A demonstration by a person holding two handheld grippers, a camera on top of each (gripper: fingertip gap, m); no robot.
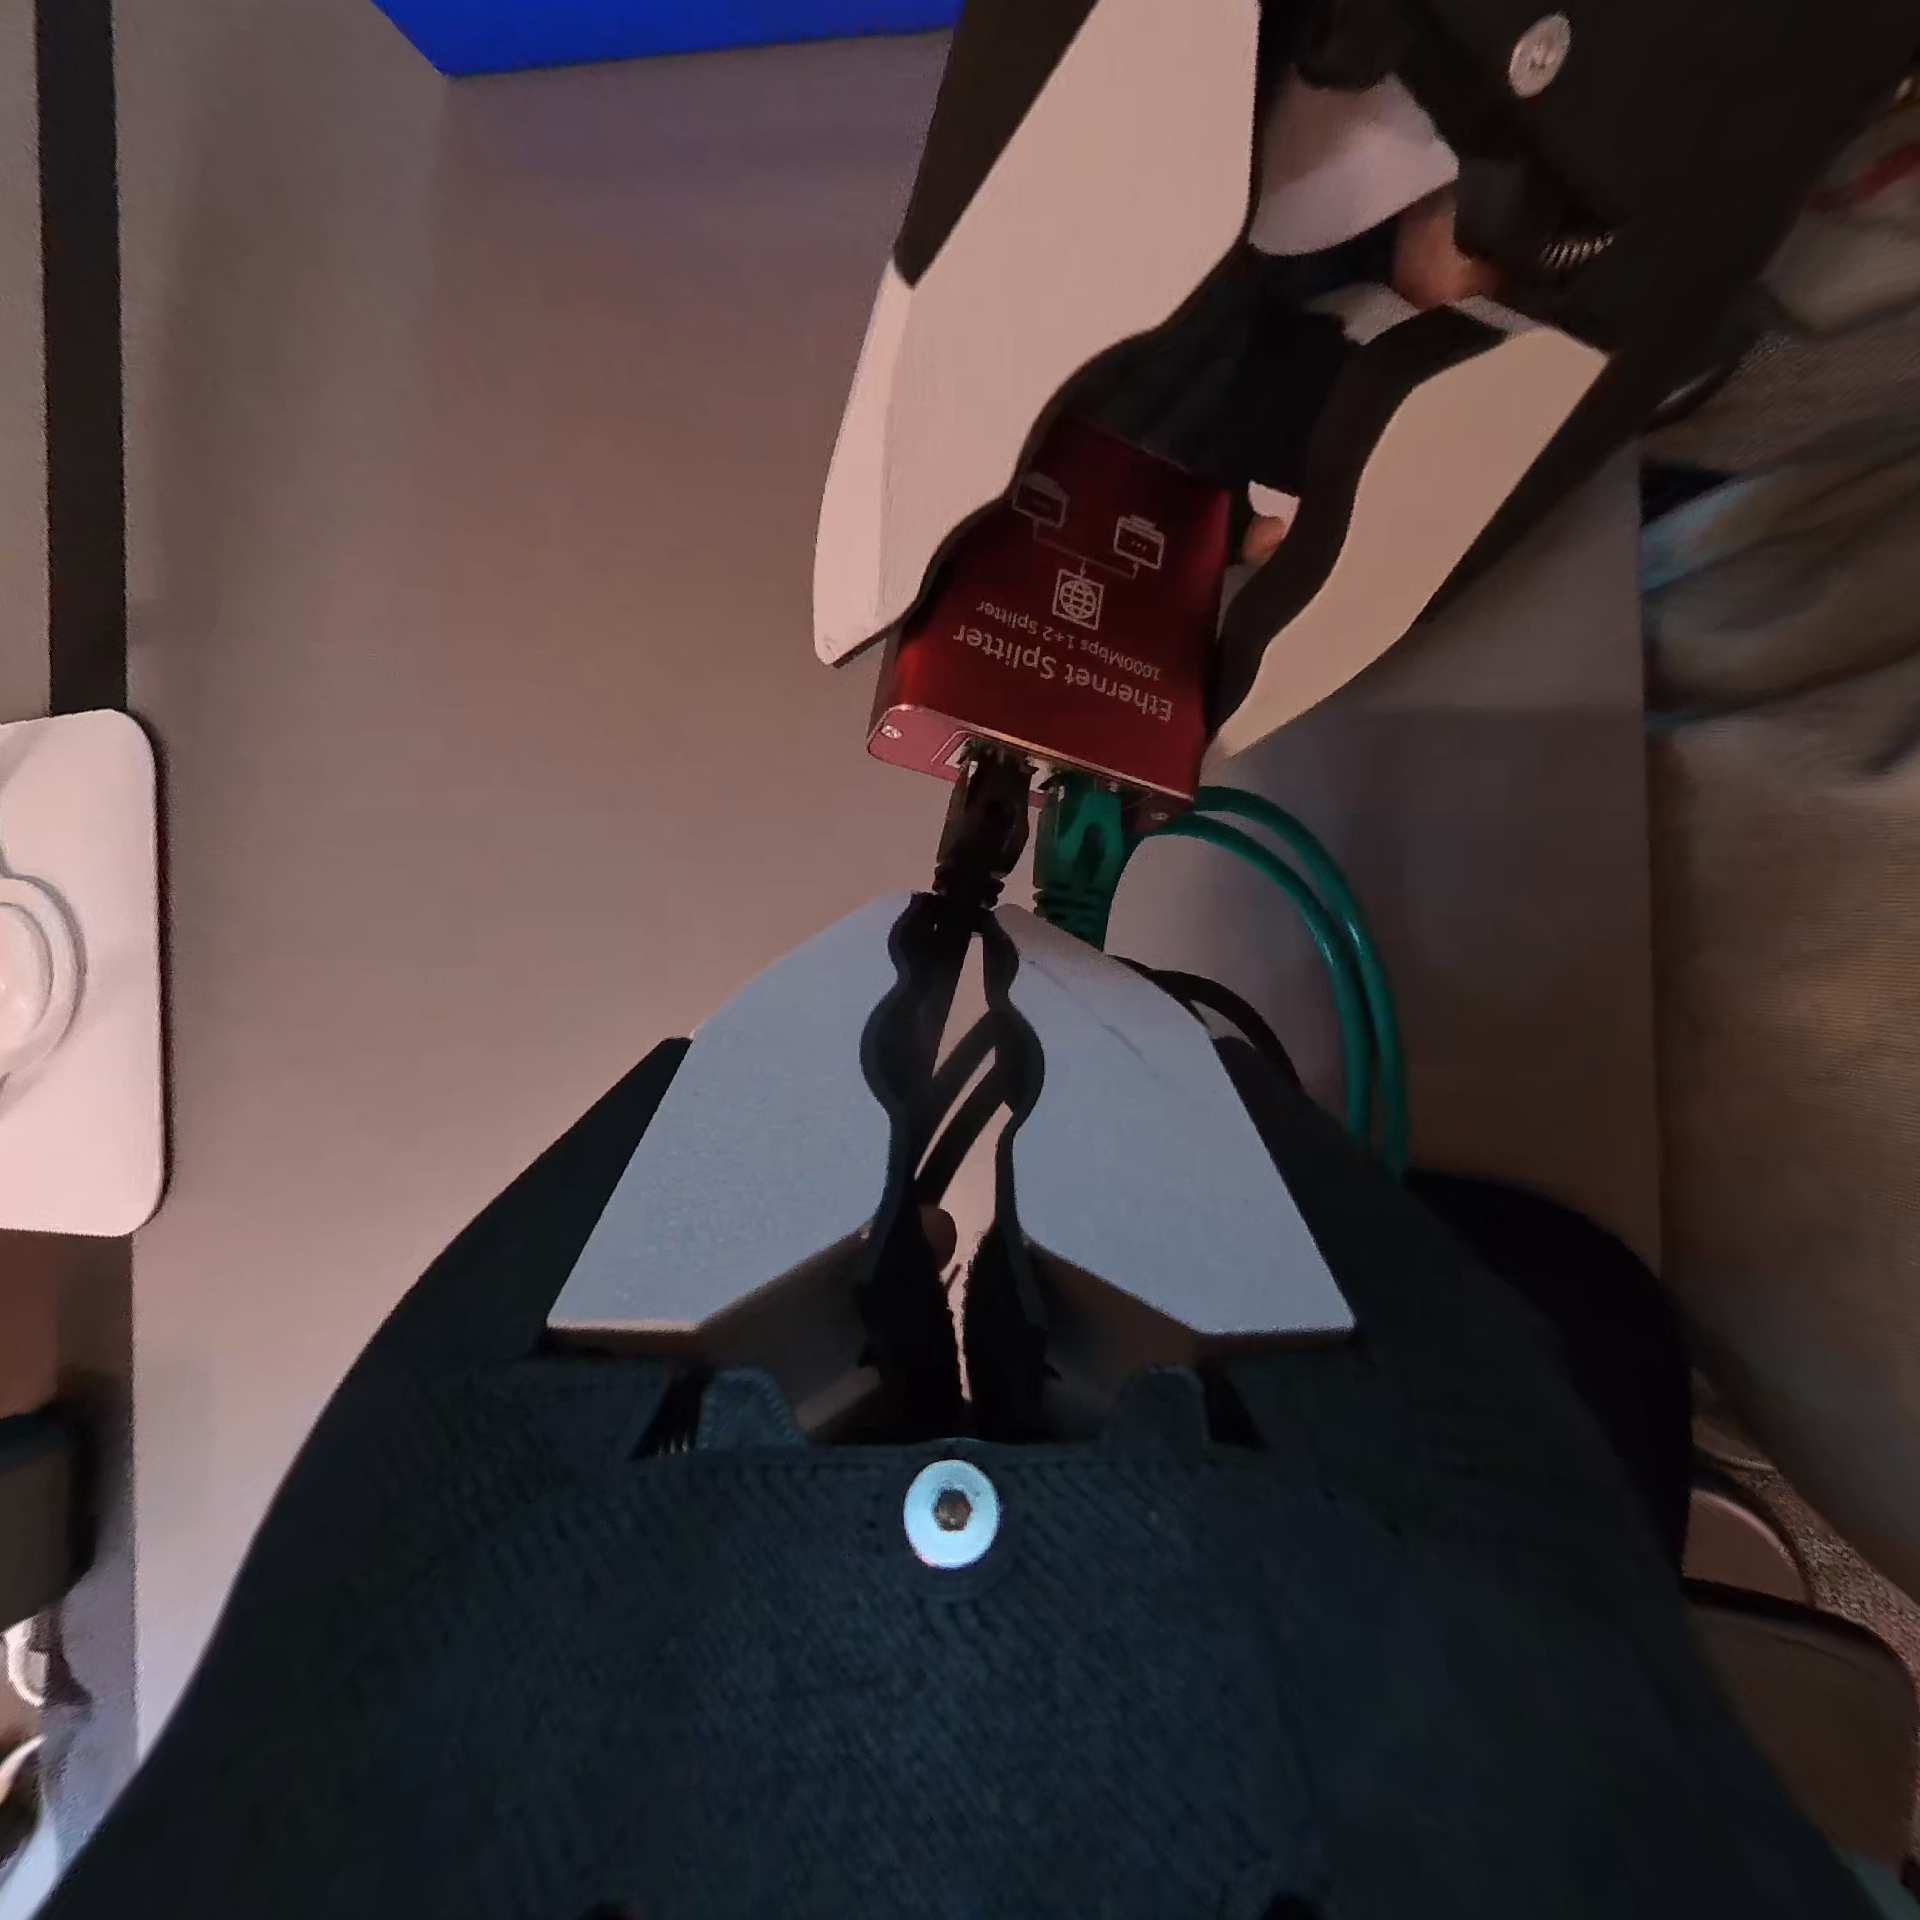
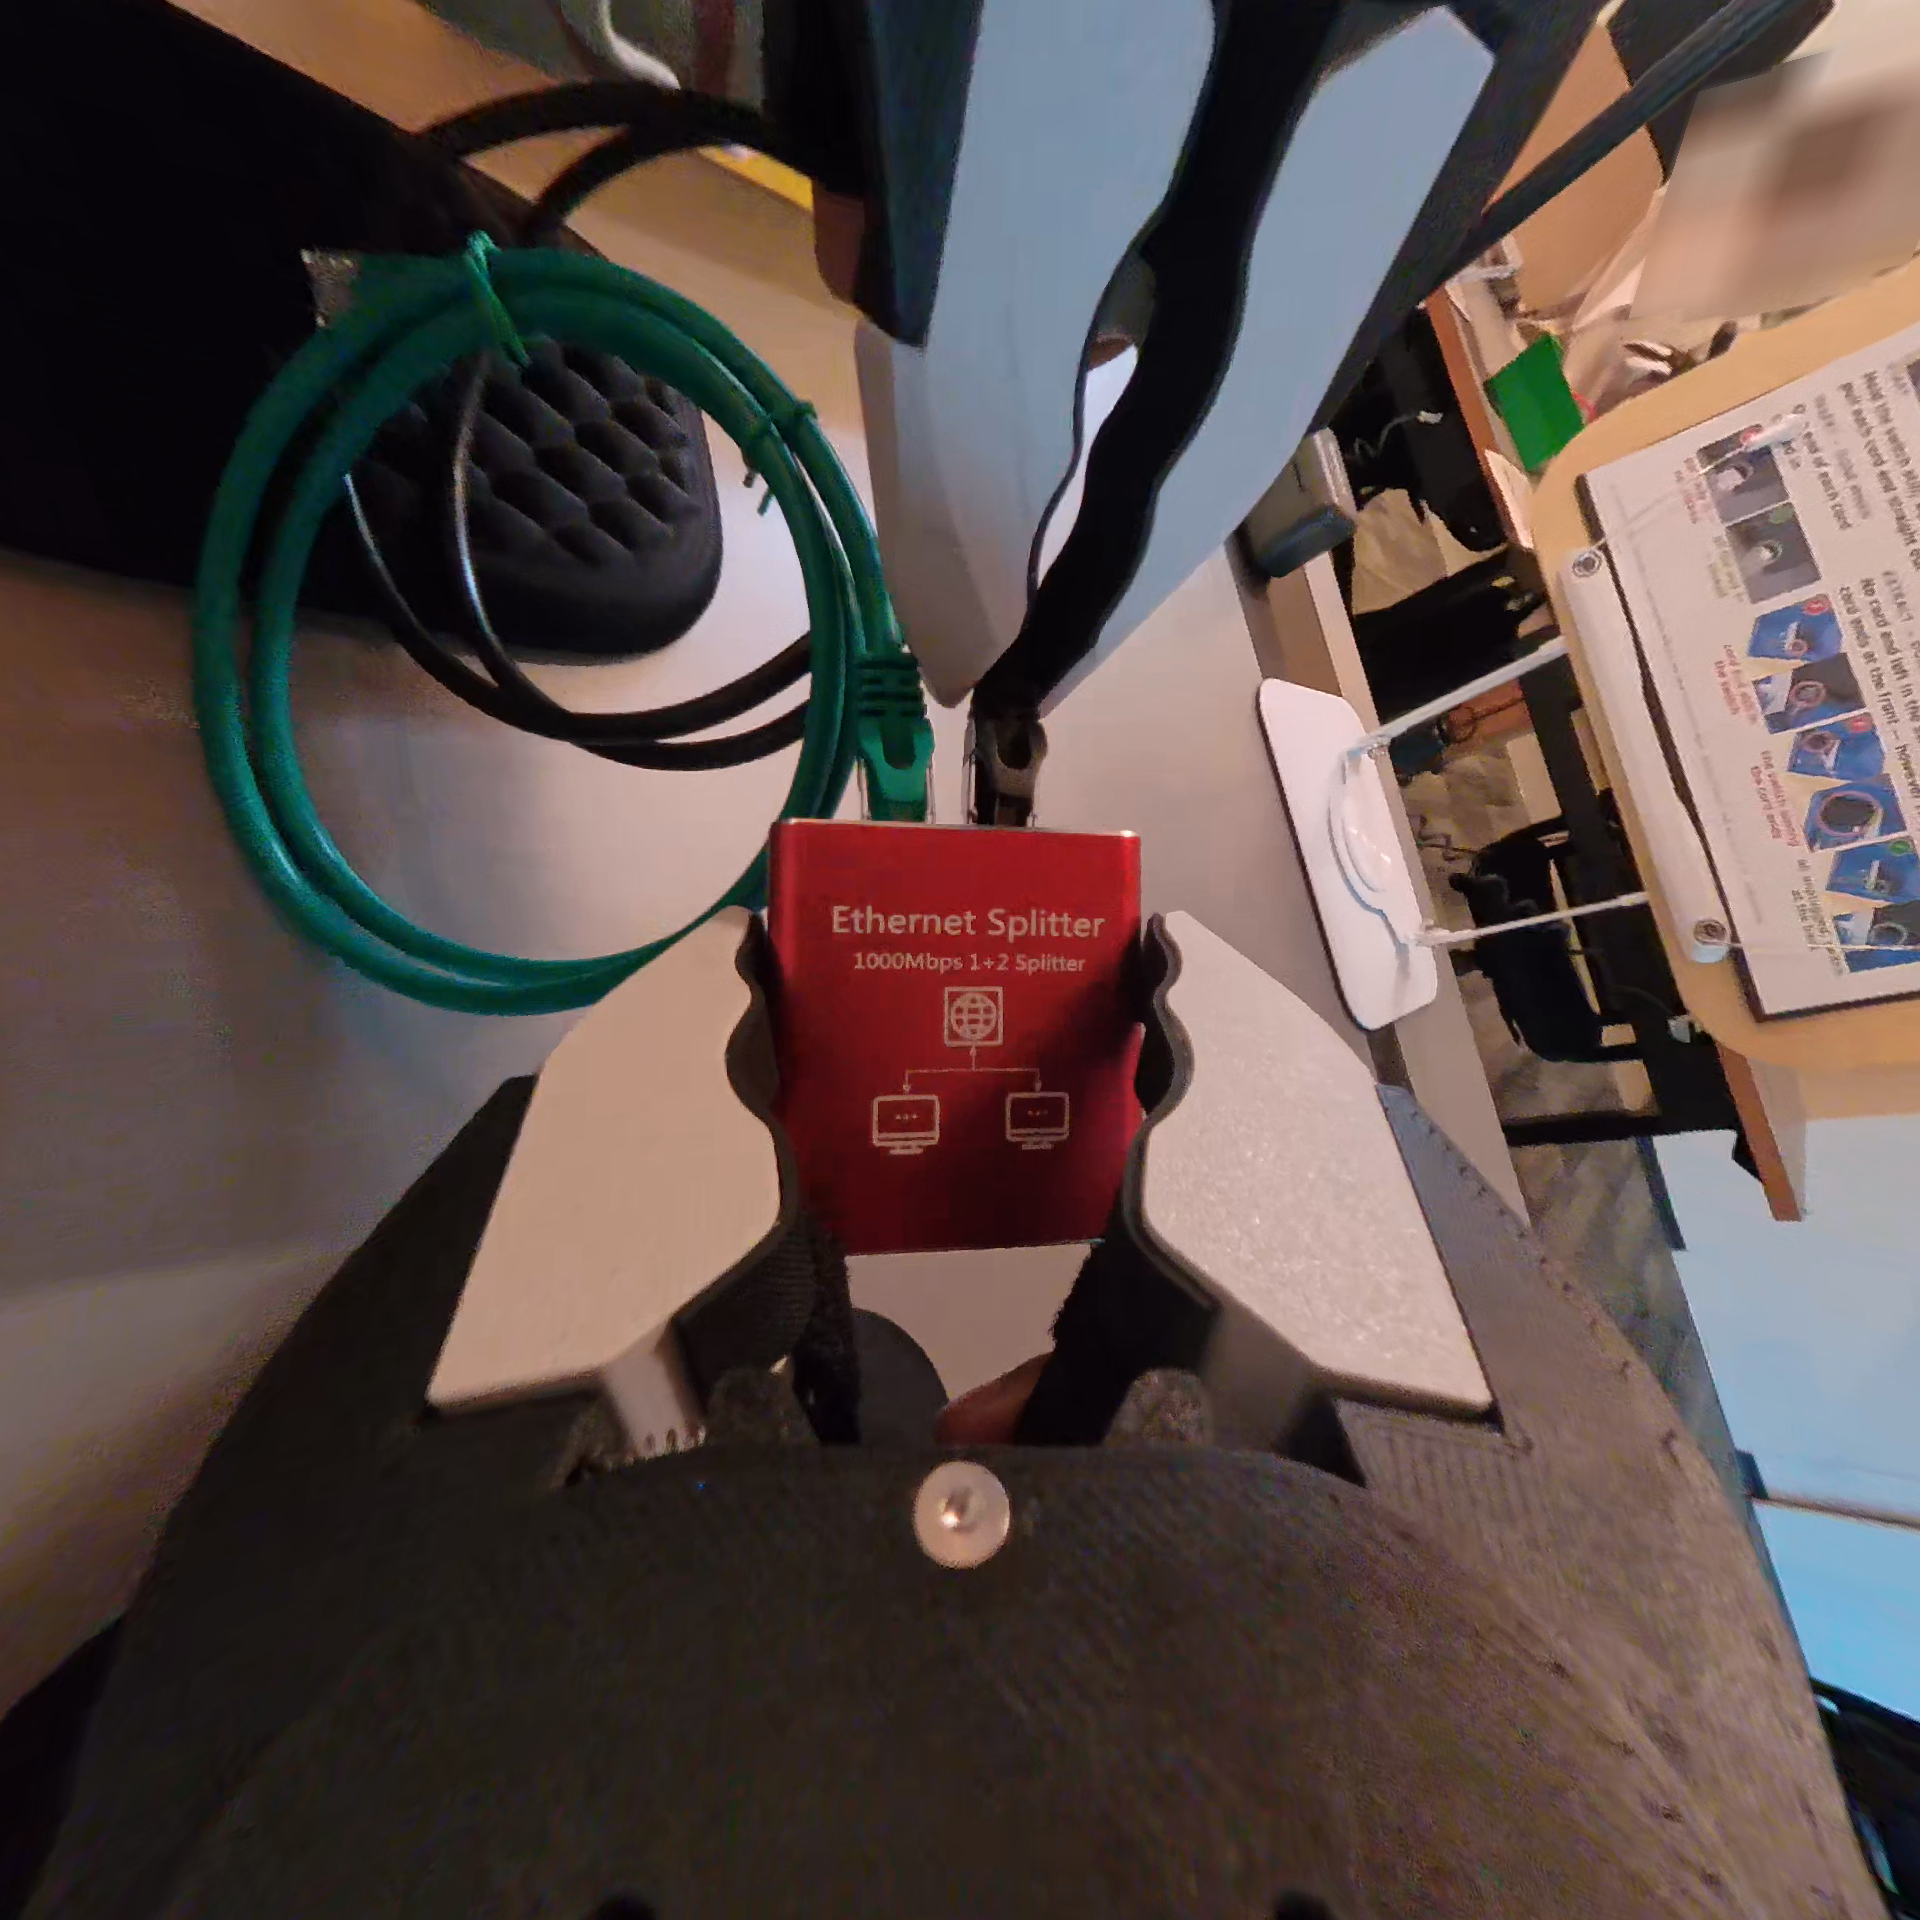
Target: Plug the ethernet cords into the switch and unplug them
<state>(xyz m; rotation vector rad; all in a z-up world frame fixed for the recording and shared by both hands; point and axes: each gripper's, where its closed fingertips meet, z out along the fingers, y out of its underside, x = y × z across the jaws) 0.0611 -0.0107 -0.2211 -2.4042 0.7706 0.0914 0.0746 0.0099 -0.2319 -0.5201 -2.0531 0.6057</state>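
The right claw [image 2: 951, 997] is clamped on the sides of a red switch [image 2: 956, 1039], holding it above a pale table [image 2: 208, 1039] with its port end turned away from the claw's body. Facing it head-on, the left claw [image 1: 961, 925] is closed on a black cord [image 1: 971, 831] just behind the plug, whose tip sits at one port of the switch; how deep it is seated cannot be told. In the neighbouring port sits the plug of a green cord [image 2: 312, 644], just beside the black one and free of both claws. The green cord hangs off in a tied coil to one side of the switch, with loops of black cord inside it. A white stand base [image 2: 1340, 862] sits on the table beside the switch, and a printed instruction sheet [image 2: 1766, 644] rests on another surface beyond the table's edge.
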